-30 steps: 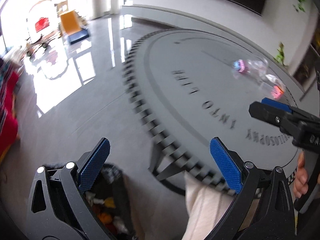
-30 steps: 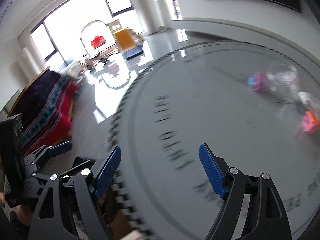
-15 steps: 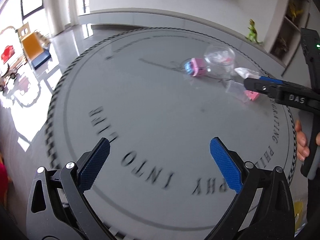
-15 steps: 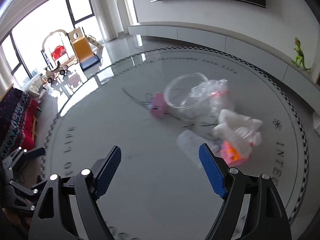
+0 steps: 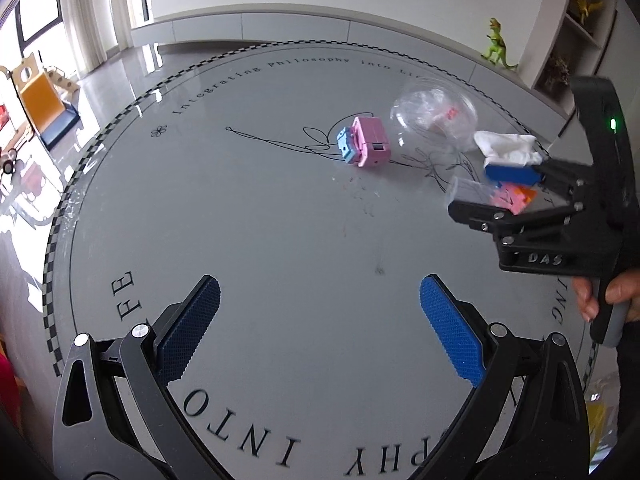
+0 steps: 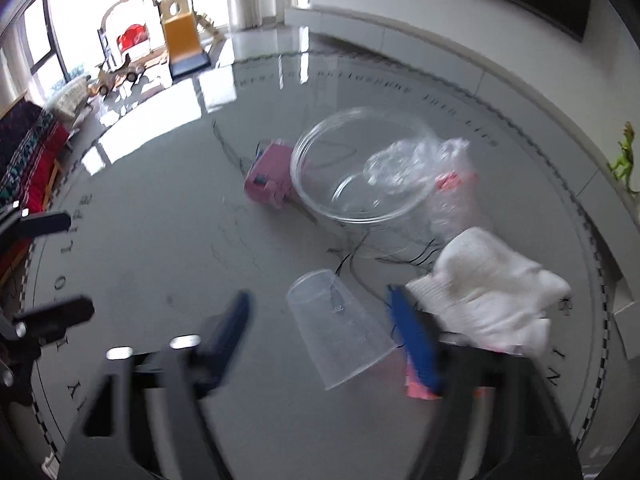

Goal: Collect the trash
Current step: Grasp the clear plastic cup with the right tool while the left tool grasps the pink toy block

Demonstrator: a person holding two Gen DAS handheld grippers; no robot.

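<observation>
**Right gripper lined up on the clear cup**

You are at the reach-in stage of collecting the trash: nothing is picked up yet, and the clear plastic cup [image 6: 340, 336] lying on its side on the round grey table [image 5: 260, 220] looks like your first target. Your right gripper [image 6: 320, 332] has its blue pads spread wide, one on each side of the cup, with no contact that I can make out; the view is blurred, so I cannot tell how near the pads sit to the cup wall.

The rest of the litter is clustered just beyond: a white crumpled tissue [image 6: 488, 280] beside the right pad, a pink-and-orange scrap [image 5: 514, 196] under it, a clear round lid or bowl [image 6: 360, 168], a crinkled plastic bag [image 6: 452, 184] touching it, and a pink and blue toy block [image 5: 366, 146] a little apart.

Next, I judge you need to close gently across the cup's body; thin plastic will buckle or squirt out if you squeeze hard.

Your left gripper [image 5: 320, 332] hangs over the bare near part of the table, jaws wide apart, holding nothing.
</observation>
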